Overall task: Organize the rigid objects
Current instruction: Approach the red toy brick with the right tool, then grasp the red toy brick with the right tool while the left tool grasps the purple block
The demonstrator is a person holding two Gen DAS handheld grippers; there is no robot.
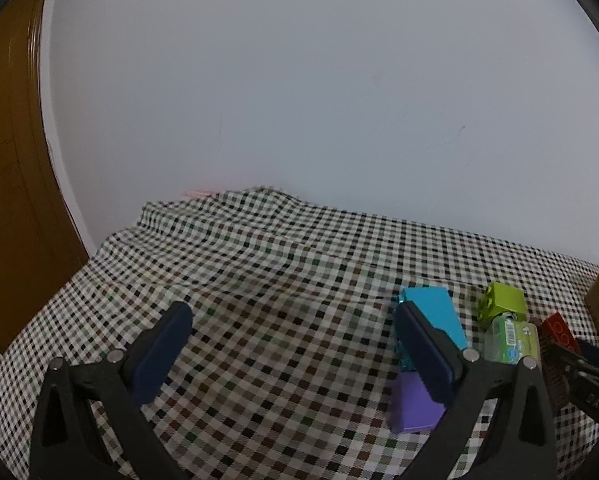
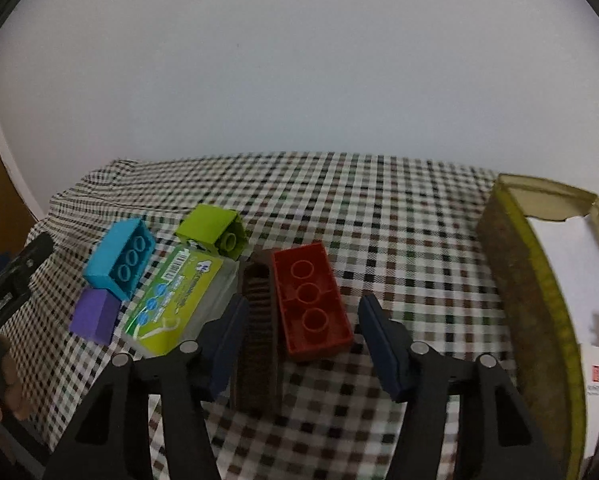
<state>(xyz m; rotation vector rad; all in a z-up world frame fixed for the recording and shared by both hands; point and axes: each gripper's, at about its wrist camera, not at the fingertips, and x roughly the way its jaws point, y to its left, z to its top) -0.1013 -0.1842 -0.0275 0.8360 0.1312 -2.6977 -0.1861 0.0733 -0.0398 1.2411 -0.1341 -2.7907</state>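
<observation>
Left claw (image 1: 295, 344) and right claw (image 2: 303, 338) agape (both empty)

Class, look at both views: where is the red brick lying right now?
In the right wrist view the red brick lies studs-down on the checked cloth between the right gripper fingers, beside the brown comb; the box stands to its right.
</observation>
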